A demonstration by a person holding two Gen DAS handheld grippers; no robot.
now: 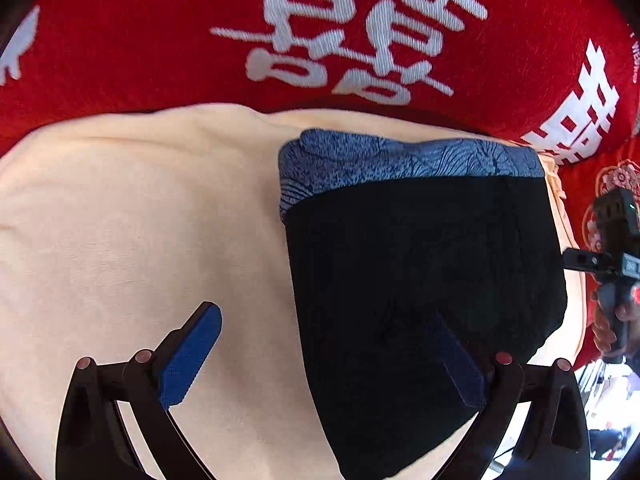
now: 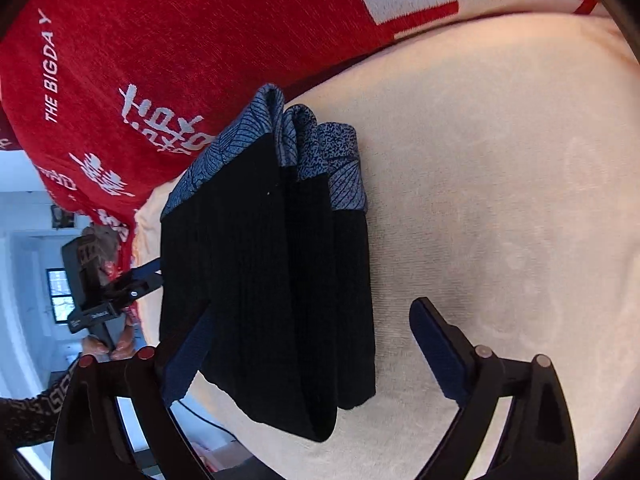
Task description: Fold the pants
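Observation:
The black pants [image 1: 420, 280] lie folded in a compact stack on a cream blanket [image 1: 120, 240], with a blue patterned band [image 1: 400, 160] at the far end. My left gripper [image 1: 332, 356] is open, hovering over the stack's left edge; its right finger [image 1: 460, 364] is over the black cloth. In the right wrist view the folded pants [image 2: 272, 280] show several layers. My right gripper [image 2: 308, 356] is open above their near end. Each gripper shows in the other's view: the right [image 1: 616, 256], the left [image 2: 100, 292].
A red cushion with white characters [image 1: 320, 40] rises behind the blanket; it shows in the right wrist view [image 2: 160, 60] too. The cream blanket [image 2: 500, 200] spreads wide beside the pants. A room with windows [image 2: 60, 292] lies beyond the seat edge.

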